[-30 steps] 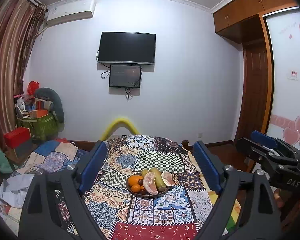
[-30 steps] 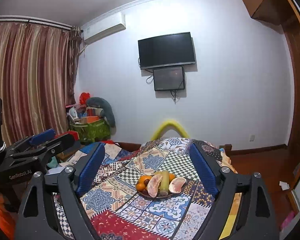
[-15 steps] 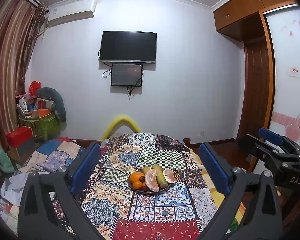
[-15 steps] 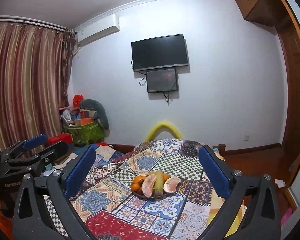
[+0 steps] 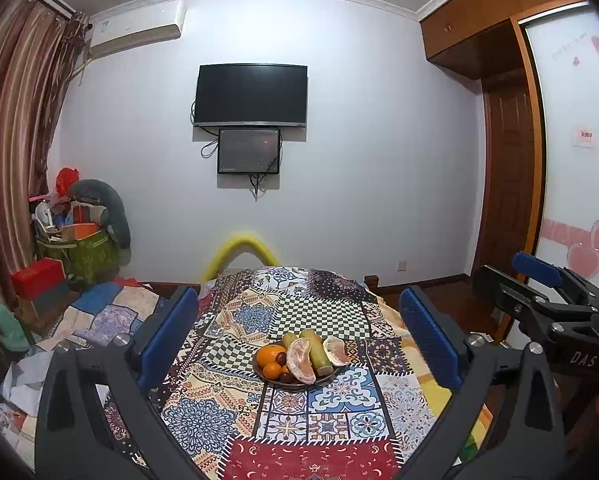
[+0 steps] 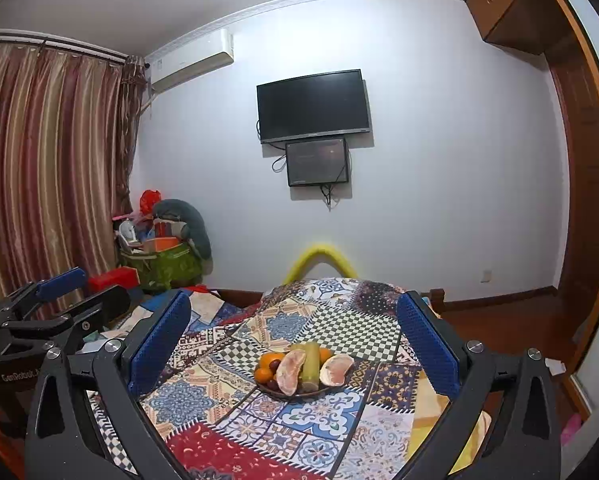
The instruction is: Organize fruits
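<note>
Both tools, left tool point(image 5: 297, 334) and right tool point(image 6: 293, 338), wide apart, empty, level above the fruit plate point(image 5: 295, 384).

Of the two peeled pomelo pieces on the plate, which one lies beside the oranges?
The longer pomelo piece, left of the green stalk, lies against the oranges. The other pomelo piece sits right of the stalk.

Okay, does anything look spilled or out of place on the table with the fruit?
Nothing stands out. All the fruit sits piled in the plate on the patchwork tablecloth; none has rolled off.
</note>
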### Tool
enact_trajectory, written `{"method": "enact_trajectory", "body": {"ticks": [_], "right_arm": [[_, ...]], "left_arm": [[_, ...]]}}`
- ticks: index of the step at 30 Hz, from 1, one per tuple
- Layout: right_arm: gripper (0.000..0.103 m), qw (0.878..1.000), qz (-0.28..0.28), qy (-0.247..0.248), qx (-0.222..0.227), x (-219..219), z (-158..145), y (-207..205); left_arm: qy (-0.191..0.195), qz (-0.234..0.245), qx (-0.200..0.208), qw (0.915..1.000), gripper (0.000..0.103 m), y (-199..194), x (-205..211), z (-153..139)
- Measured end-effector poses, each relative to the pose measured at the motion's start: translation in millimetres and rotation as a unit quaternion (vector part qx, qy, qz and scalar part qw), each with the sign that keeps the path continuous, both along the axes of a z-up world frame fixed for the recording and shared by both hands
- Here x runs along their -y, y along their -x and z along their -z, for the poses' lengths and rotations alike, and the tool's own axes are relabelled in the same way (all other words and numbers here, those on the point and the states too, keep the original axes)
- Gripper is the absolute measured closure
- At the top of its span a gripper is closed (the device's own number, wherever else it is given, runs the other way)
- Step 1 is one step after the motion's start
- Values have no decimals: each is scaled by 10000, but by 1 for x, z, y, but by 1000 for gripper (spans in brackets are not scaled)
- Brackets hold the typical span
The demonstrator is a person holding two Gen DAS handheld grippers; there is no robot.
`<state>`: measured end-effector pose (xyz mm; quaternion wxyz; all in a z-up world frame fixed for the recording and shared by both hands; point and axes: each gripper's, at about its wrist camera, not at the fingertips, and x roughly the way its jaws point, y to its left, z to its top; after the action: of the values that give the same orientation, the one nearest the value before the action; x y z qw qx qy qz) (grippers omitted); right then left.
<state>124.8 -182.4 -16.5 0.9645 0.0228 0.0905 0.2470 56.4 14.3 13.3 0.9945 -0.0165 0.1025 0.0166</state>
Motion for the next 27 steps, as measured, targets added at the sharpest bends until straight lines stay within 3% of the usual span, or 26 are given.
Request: {"method": "enact_trajectory", "body": {"ticks": [27], "right_arm": [[0,10000,-5,72,43,0,-4,1]], "left_arm": [[52,128,-31,9999,1,0,2,-4]]}}
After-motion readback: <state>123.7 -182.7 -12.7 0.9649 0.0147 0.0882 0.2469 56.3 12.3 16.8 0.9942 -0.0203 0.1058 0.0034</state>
